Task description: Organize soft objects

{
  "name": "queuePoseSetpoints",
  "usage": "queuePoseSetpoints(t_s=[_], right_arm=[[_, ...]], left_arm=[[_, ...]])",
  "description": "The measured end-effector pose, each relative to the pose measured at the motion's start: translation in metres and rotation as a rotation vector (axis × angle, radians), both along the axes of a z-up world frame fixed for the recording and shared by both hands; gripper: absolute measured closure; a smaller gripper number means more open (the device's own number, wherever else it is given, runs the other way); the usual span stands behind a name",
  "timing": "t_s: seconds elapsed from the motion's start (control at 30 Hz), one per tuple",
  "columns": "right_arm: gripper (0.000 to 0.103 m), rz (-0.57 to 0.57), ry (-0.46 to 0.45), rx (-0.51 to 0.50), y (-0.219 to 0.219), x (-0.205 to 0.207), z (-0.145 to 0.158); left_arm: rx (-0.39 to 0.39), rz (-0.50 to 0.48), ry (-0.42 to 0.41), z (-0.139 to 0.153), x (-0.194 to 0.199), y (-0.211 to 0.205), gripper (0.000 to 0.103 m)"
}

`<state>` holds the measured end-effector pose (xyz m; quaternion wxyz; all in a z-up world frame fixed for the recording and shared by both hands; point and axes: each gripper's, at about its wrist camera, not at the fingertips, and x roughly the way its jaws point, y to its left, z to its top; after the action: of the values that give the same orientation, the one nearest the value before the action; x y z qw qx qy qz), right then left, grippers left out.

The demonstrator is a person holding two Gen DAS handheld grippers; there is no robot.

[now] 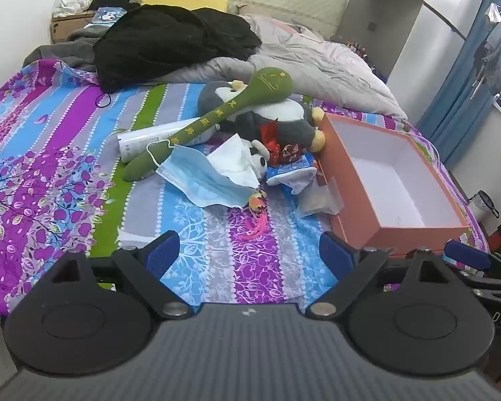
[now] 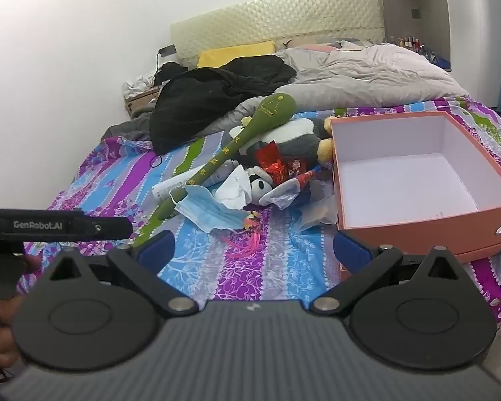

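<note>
A pile of soft things lies mid-bed: a long green plush mallet [image 1: 217, 113] [image 2: 240, 143] across a grey-and-white plush penguin [image 1: 284, 117] [image 2: 294, 137], a small panda plush [image 1: 260, 157] [image 2: 260, 185], a blue face mask [image 1: 200, 180] [image 2: 210, 214] and white tissue [image 1: 237, 157]. An open orange box [image 1: 350, 197] [image 2: 417, 234], empty inside, sits right of the pile. My left gripper [image 1: 250, 254] is open and empty, short of the pile. My right gripper [image 2: 254, 250] is open and empty, near the box's front corner.
A white tube [image 1: 143, 140], red wrappers [image 2: 274, 163], a pink tassel charm [image 1: 259, 214] and clear plastic [image 1: 317, 200] lie in the pile. Black clothes [image 1: 170, 43] and a grey duvet [image 1: 317, 63] cover the far bed. The striped floral sheet [image 1: 66, 167] spreads left.
</note>
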<state>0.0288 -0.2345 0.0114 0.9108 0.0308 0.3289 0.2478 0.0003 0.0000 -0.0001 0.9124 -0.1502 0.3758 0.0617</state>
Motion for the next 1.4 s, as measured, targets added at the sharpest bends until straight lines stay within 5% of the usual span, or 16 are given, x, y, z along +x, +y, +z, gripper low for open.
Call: queuePoseSetpoints(t_s=[1.4], right_arm=[[0.0,0.002,-0.012,-0.021,0.003,-0.004,-0.002]], left_arm=[[0.003,-0.003,0.001,-0.004,-0.001,0.001,0.01]])
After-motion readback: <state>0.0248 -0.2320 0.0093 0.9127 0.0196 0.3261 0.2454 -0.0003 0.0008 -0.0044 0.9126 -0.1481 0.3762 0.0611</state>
